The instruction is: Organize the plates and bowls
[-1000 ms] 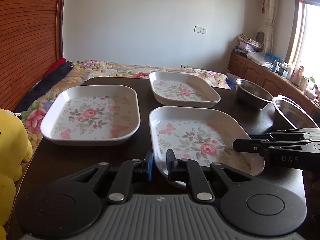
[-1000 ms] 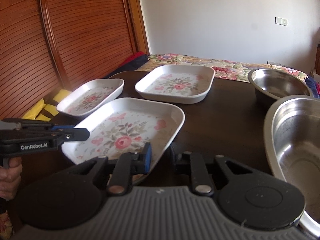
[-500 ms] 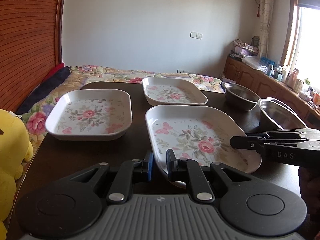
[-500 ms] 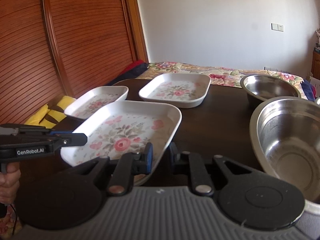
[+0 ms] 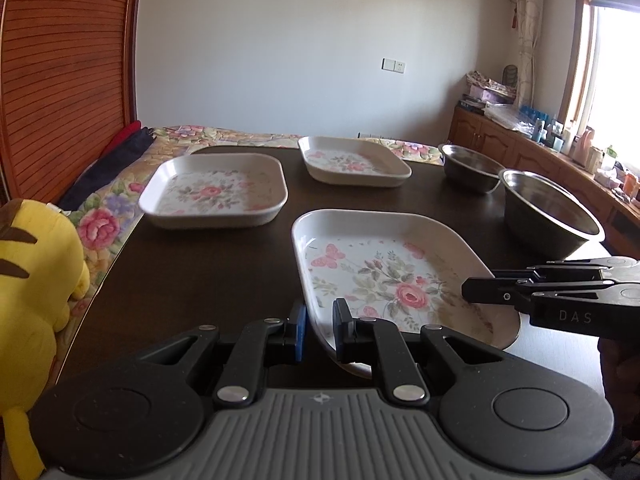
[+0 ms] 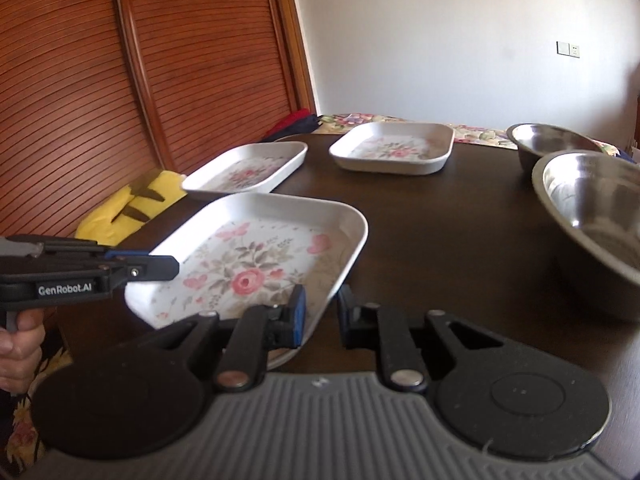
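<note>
Now I have both claws clenched on the near plate [image 5: 384, 280]: left gripper [image 5: 320, 328] on its 7 o'clock corner, right gripper [image 6: 320, 312] on its 5 o'clock corner, above the table [image 5: 200, 272].

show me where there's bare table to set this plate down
Bare table lies in front of the left plate, left of the held plate. Another strip runs between the plates and the steel bowls. The far edge is crowded.
</note>
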The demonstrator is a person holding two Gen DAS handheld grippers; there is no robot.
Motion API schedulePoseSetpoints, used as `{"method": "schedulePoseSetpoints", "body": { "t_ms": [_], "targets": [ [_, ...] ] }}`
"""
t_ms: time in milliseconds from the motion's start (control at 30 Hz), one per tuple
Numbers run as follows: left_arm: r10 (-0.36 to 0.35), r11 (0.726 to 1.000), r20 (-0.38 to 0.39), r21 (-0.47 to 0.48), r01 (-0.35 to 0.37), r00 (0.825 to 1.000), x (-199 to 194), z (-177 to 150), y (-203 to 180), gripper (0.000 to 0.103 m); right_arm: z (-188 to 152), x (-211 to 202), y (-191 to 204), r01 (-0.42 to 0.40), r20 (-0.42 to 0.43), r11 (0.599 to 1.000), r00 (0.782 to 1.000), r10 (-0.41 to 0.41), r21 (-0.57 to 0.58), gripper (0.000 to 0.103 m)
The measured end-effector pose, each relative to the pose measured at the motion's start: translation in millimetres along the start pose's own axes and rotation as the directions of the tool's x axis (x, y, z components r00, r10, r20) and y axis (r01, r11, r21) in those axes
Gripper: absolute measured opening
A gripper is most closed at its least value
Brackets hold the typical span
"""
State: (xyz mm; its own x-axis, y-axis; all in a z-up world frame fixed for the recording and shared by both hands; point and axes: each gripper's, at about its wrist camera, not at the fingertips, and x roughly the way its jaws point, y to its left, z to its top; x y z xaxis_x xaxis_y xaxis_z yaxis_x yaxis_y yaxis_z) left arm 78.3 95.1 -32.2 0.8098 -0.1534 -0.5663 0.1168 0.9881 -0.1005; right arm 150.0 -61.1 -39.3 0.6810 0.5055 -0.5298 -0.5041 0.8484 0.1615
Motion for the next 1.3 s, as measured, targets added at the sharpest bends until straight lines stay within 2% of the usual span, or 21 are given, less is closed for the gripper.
{"method": "schedulePoseSetpoints", "body": {
  "t_ms": [400, 767, 1233, 1300],
  "targets": [
    [-0.002, 1.0, -0.015, -0.022, 0.002, 1.0, -17.9, -18.6, 11.0, 0.014, -10.8, -12.2, 16.8, -0.03, -0.012, 0.999, 0.999, 0.03, -0.034, 0.019],
    [0.007, 1.0, -0.019, -0.03, -0.008, 1.0, -14.2, -17.7, 11.0, 0.014, -12.9, -8.8, 16.4, -0.036, -0.035, 0.999, 0.999, 0.035, -0.012, 0.02],
    [0.005, 0.999, -0.015, -0.04, -0.006, 1.0, -8.8, -15.3, 14.6, 0.015, -14.1, -10.6, 18.1, -0.029, -0.022, 1.0, 0.999, 0.028, -0.004, 0.022],
    [0.012, 0.999, -0.014, -0.042, -0.012, 1.0, -9.0, -15.0, 15.5, 0.018, -13.8, -11.1, 17.7, -0.025, -0.02, 1.0, 0.999, 0.025, -0.005, 0.022]
  ]
}}
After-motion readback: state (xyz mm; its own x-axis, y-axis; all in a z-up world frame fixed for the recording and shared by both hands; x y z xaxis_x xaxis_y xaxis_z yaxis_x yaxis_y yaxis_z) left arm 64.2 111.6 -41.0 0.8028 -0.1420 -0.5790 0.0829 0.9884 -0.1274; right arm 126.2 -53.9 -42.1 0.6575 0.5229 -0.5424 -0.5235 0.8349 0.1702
